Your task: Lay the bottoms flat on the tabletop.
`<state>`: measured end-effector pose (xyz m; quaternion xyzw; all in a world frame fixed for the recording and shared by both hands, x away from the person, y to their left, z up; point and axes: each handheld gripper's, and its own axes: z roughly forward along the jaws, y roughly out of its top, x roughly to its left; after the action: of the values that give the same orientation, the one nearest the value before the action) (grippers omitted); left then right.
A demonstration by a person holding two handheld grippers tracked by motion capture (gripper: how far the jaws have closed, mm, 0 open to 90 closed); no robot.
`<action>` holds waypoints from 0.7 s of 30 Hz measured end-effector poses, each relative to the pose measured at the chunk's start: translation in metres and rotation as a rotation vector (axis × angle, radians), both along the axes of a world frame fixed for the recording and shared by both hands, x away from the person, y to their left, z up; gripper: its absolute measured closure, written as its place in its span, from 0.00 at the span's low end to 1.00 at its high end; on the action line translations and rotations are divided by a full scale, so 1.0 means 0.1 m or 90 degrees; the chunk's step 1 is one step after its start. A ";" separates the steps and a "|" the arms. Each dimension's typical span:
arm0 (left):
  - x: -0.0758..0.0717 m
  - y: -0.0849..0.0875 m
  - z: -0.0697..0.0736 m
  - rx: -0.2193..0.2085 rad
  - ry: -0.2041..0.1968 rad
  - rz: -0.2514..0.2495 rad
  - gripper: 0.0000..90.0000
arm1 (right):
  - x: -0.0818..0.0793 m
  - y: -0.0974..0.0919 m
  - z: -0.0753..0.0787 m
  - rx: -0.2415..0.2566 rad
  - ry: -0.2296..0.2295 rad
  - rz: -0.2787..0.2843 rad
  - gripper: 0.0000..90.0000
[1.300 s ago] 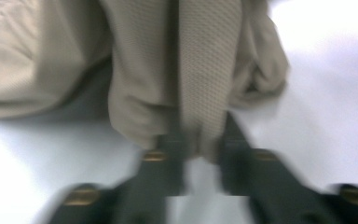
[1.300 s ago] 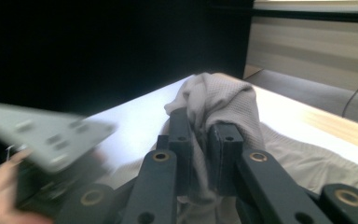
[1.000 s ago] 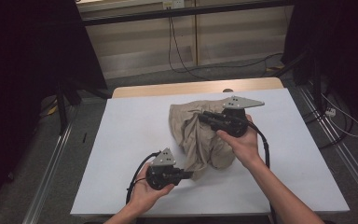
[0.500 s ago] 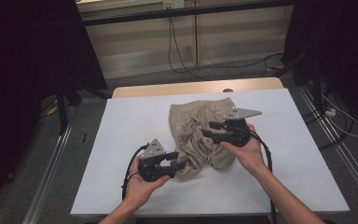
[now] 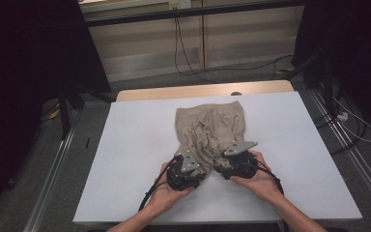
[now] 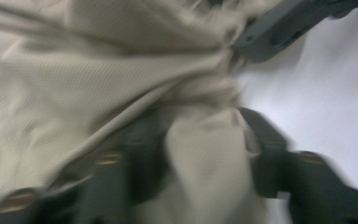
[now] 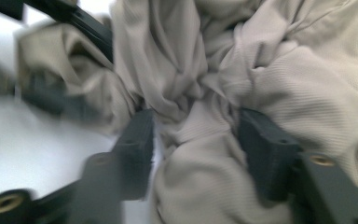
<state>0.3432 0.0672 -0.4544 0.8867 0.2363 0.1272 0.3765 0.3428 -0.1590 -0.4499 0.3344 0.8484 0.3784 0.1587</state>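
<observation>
High view: left gripper (image 5: 196, 170) and right gripper (image 5: 221, 167), part-open, straddle beige cloth (image 5: 211, 126).

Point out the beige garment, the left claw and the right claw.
beige garment (image 5: 212, 123): high view, upper flat part of the fabric.
left claw (image 6: 205, 149): left gripper view, midway between its black jaws, fabric between them.
right claw (image 7: 196, 140): right gripper view, midway between its jaws, over bunched fabric.

You work on a white tabletop (image 5: 135, 145) whose far edge shows a strip of bare wood (image 5: 174, 93). Beyond it you see a pale panelled wall (image 5: 232, 38) with black cables (image 5: 181, 48) hanging down onto grey carpet (image 5: 251, 72). Metal floor rails (image 5: 53, 169) run along both sides of you.
</observation>
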 end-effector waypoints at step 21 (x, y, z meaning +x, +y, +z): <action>0.29 0.73 0.31 -0.100 0.032 0.095 0.91 | -0.06 -0.79 0.10 -0.047 -0.051 -0.121 0.90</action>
<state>0.3722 0.1397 -0.4238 0.8371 0.3208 0.1135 0.4283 0.3369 -0.2379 -0.4395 0.3918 0.8192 0.3432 0.2401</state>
